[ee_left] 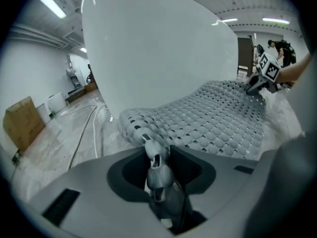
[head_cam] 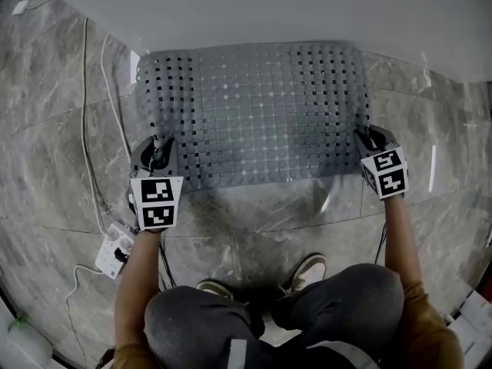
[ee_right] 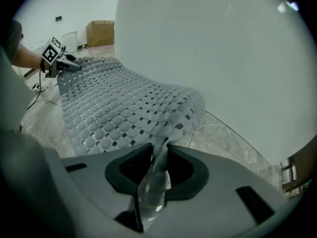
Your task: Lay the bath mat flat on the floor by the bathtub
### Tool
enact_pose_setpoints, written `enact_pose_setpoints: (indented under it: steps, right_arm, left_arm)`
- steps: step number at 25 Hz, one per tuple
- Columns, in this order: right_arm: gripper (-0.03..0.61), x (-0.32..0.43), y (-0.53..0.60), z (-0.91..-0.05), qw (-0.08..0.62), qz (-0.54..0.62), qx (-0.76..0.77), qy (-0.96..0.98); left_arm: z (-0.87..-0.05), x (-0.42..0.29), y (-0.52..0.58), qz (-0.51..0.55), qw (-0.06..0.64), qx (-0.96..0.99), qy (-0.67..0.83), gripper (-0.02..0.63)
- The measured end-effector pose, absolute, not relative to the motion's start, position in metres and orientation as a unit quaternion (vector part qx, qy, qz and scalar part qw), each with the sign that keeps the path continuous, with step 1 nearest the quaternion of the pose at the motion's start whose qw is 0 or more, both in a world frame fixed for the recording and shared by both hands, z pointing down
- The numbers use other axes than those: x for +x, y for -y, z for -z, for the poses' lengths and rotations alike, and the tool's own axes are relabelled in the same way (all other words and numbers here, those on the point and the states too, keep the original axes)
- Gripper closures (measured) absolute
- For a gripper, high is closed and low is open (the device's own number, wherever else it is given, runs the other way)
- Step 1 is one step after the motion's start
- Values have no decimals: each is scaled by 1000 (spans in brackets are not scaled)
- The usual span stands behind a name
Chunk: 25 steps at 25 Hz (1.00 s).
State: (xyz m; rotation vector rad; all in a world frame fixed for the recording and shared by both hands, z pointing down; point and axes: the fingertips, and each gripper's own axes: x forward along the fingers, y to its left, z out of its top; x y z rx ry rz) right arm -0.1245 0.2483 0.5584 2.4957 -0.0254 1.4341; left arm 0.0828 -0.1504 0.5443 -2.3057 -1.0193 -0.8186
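Grey-trousered knees (head_cam: pixel 338 306) and a pair of pale-toed shoes (head_cam: pixel 307 271) fill the bottom of the head view, where the person crouches on the grey marble-tile floor (head_cam: pixel 46 129). Beyond them lies the grey rubber bath mat pierced with rows of square holes (head_cam: pixel 254 114). It is spread lengthwise along the foot of the white bathtub wall (head_cam: pixel 269 6), with its far edge right beside the tub. The left tongs (head_cam: pixel 157 151) stands at the mat's near left corner and the right tongs (head_cam: pixel 371 141) at its near right corner. Only the gripper views show the grip itself. In each, the jaws stand narrow on a pinch of mat corner, which rises in a small fold into them while the rest slopes away toward the floor. Each of those views also catches the other tongs across the mat. Only the head view shows a white power strip (head_cam: pixel 114 250) and a thin white cable (head_cam: pixel 86 129) on the floor to the left. A brown cardboard box (ee_left: pixel 22 123) by a far wall appears only in the gripper views.
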Motion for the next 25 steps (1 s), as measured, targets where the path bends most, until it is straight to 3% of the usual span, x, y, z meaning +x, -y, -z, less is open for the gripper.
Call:
enact_pose_setpoints:
  steps: [11, 16, 17, 19, 25]
  right_arm:
    - [399, -135, -264, -563, 125, -525, 842, -10]
    - [368, -132, -286, -548, 161, -510, 844, -45]
    - [368, -131, -285, -547, 165, -510, 843, -41]
    - [370, -128, -277, -548, 170, -506, 845, -31]
    - [370, -111, -250, -544, 160, -474, 866, -15]
  left_arm:
    - [-540, 91, 168, 270, 223, -868, 352, 339]
    - [-538, 87, 165, 264, 224, -868, 357, 341]
    - [-539, 83, 164, 264, 229, -866, 358, 358]
    - [-544, 77, 163, 269, 237, -861, 362, 456]
    - [-563, 71, 154, 307, 245, -834, 387, 483]
